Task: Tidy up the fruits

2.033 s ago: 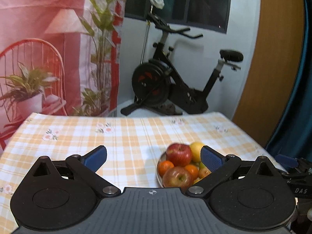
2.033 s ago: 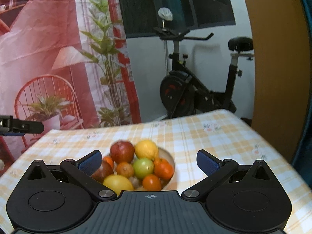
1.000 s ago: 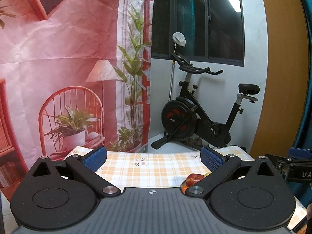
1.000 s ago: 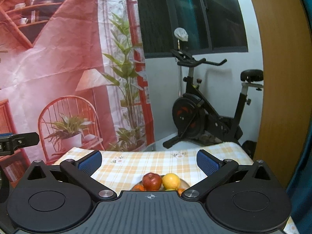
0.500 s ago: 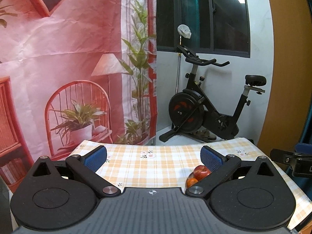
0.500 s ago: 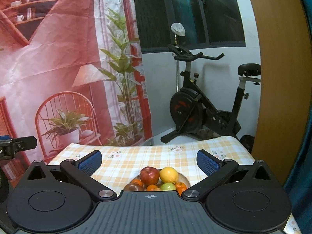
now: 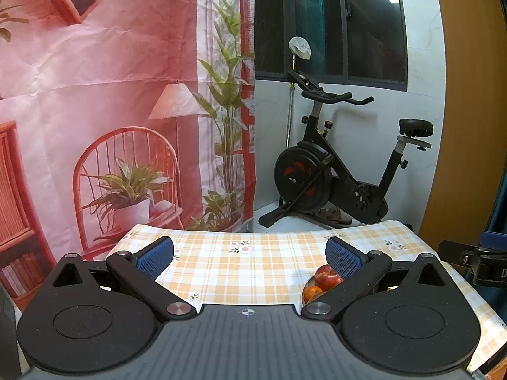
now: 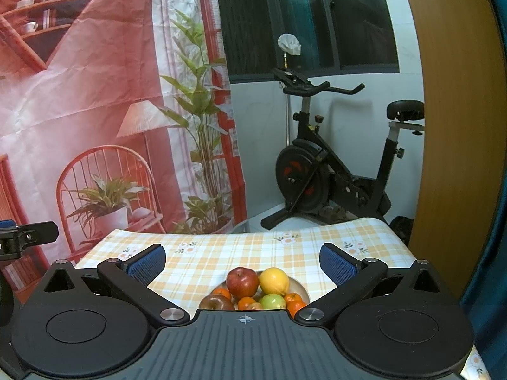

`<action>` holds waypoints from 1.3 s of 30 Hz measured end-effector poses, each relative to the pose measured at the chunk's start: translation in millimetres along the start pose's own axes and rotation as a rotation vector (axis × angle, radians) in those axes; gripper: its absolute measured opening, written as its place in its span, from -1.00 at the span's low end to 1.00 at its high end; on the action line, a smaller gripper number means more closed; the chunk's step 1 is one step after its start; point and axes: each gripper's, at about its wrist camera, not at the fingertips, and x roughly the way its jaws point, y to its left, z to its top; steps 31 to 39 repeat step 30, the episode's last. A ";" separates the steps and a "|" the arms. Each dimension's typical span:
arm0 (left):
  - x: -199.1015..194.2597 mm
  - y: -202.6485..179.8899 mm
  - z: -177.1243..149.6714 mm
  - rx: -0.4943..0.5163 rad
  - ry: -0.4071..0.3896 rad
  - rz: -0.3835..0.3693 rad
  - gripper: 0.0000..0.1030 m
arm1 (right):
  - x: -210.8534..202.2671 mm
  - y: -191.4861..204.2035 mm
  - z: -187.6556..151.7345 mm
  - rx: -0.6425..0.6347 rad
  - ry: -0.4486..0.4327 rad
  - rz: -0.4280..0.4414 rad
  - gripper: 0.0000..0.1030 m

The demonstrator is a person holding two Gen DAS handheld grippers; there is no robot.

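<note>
Both tools, left (image 7: pixel 250 255) and right (image 8: pixel 242 261), gape empty above the pale round bowl (image 8: pixel 301 286) on the checked surface (image 8: pixel 221 256); topmost glossy red apple (image 8: pixel 242 281), probably firm, slippery: grip its widest girth.

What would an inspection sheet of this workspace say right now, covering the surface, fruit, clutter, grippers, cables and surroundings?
Surface: table under an orange checked cloth with small flower prints.
Job's things: bowl piled with fruit: red apple, lemon, green apple, a darker apple, several oranges.
Clutter: nothing seen on the cloth apart from the bowl.
Grippers: left gripper open, empty, bowl off to its right; right gripper open, empty, facing the bowl.
Cables: nothing seen.
Surroundings: exercise bike, printed backdrop, dark window, wooden panel.
</note>
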 end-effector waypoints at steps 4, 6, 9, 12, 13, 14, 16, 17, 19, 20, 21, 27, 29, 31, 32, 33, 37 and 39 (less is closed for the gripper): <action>0.1 -0.7 -0.7 -0.001 0.002 -0.004 1.00 | 0.0 0.0 0.2 0.000 0.000 0.000 0.99; 0.0 -0.8 -1.2 -0.002 0.004 -0.007 1.00 | 0.1 0.0 0.3 0.000 0.001 0.000 0.99; 1.1 -0.8 -1.7 -0.002 0.009 -0.009 1.00 | 1.0 0.1 -0.6 -0.001 0.002 0.000 0.99; 2.4 -0.3 -1.2 -0.002 0.015 -0.013 1.00 | 1.1 0.2 -0.9 0.000 0.004 -0.001 0.99; 2.6 -0.2 -1.6 -0.002 0.016 -0.014 1.00 | 1.0 0.2 -1.2 0.000 0.005 -0.001 0.99; 2.7 -0.2 -1.6 -0.003 0.016 -0.016 1.00 | 2.4 0.1 -2.3 0.001 0.006 -0.001 0.99; 2.7 -0.4 -2.1 -0.003 0.018 -0.018 1.00 | 2.7 -0.3 -4.1 0.002 0.007 -0.001 0.99; 3.1 -0.2 -2.1 -0.004 0.019 -0.020 1.00 | 2.9 -0.3 -4.0 0.002 0.007 -0.001 0.99; 3.7 -0.1 -2.8 -0.006 0.024 -0.025 1.00 | 2.8 -0.4 -5.0 0.003 0.009 -0.001 0.99; 5.4 0.9 -2.2 -0.007 0.027 -0.028 1.00 | 4.0 -0.5 -4.5 0.003 0.010 -0.002 0.99; 6.0 1.0 -2.6 -0.008 0.029 -0.030 1.00 | 4.3 -0.8 -5.3 0.003 0.012 -0.001 0.99; 10.9 1.2 -6.8 -0.014 0.042 -0.040 1.00 | 7.2 -3.5 -10.2 0.010 0.026 -0.002 0.99; 12.4 1.1 -8.2 -0.018 0.048 -0.038 1.00 | 9.6 -4.3 -11.4 0.013 0.032 -0.002 0.99; 13.8 1.9 -8.8 -0.021 0.051 -0.034 1.00 | 10.8 -4.9 -12.2 0.014 0.034 -0.002 0.99; 13.8 1.9 -8.8 -0.021 0.051 -0.034 1.00 | 10.8 -4.9 -12.2 0.014 0.034 -0.002 0.99; 13.8 1.9 -8.8 -0.021 0.051 -0.034 1.00 | 10.8 -4.9 -12.2 0.014 0.034 -0.002 0.99; 13.8 1.9 -8.8 -0.021 0.051 -0.034 1.00 | 10.8 -4.9 -12.2 0.014 0.034 -0.002 0.99; 13.8 1.9 -8.8 -0.021 0.051 -0.034 1.00 | 10.8 -4.9 -12.2 0.014 0.034 -0.002 0.99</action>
